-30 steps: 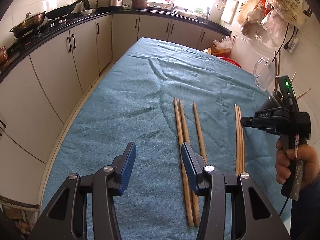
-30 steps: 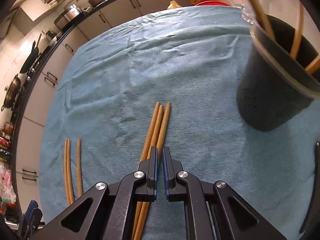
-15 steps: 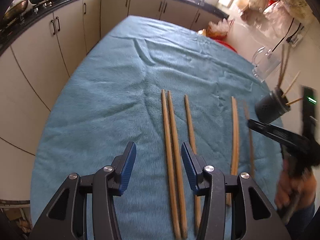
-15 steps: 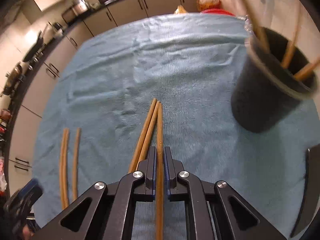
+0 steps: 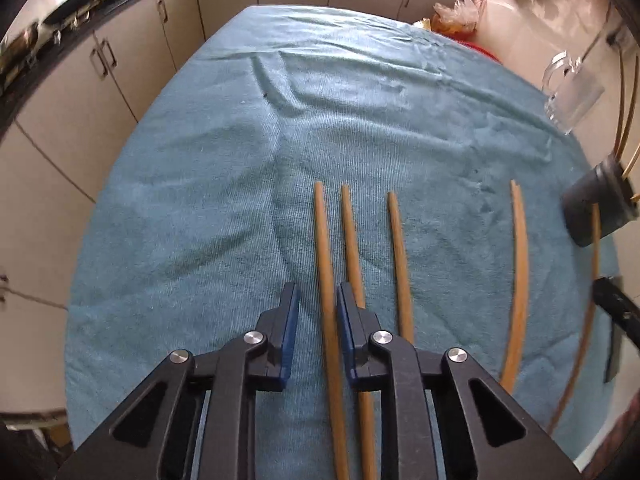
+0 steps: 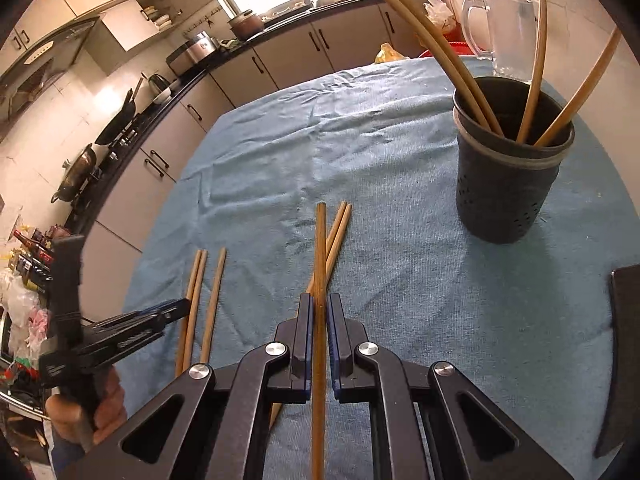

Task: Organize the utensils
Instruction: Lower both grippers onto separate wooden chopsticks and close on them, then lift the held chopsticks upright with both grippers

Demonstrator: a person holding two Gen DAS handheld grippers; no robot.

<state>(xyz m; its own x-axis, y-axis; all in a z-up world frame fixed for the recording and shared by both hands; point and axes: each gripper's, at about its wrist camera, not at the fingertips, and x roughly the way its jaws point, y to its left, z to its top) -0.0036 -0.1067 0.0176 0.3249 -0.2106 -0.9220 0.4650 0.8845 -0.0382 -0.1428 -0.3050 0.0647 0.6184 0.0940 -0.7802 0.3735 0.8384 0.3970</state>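
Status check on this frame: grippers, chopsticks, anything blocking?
Right gripper shut on one chopstick, lifted. Left gripper closing around another chopstick, pads not yet pressing. Path to holder clear.

Teal cloth (image 5: 240, 200), tan chopsticks (image 5: 396, 248), blk holder (image 6: 500, 192).

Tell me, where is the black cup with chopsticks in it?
In the right wrist view the black cup stands upright on the blue towel, upper right, in front of a clear jug.

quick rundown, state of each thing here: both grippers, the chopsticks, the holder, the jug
right gripper: shut on one chopstick, lifted
left gripper: jaws just closing around leftmost chopstick, a gap left
black holder: upright, four chopsticks inside
glass jug: upright, looks empty
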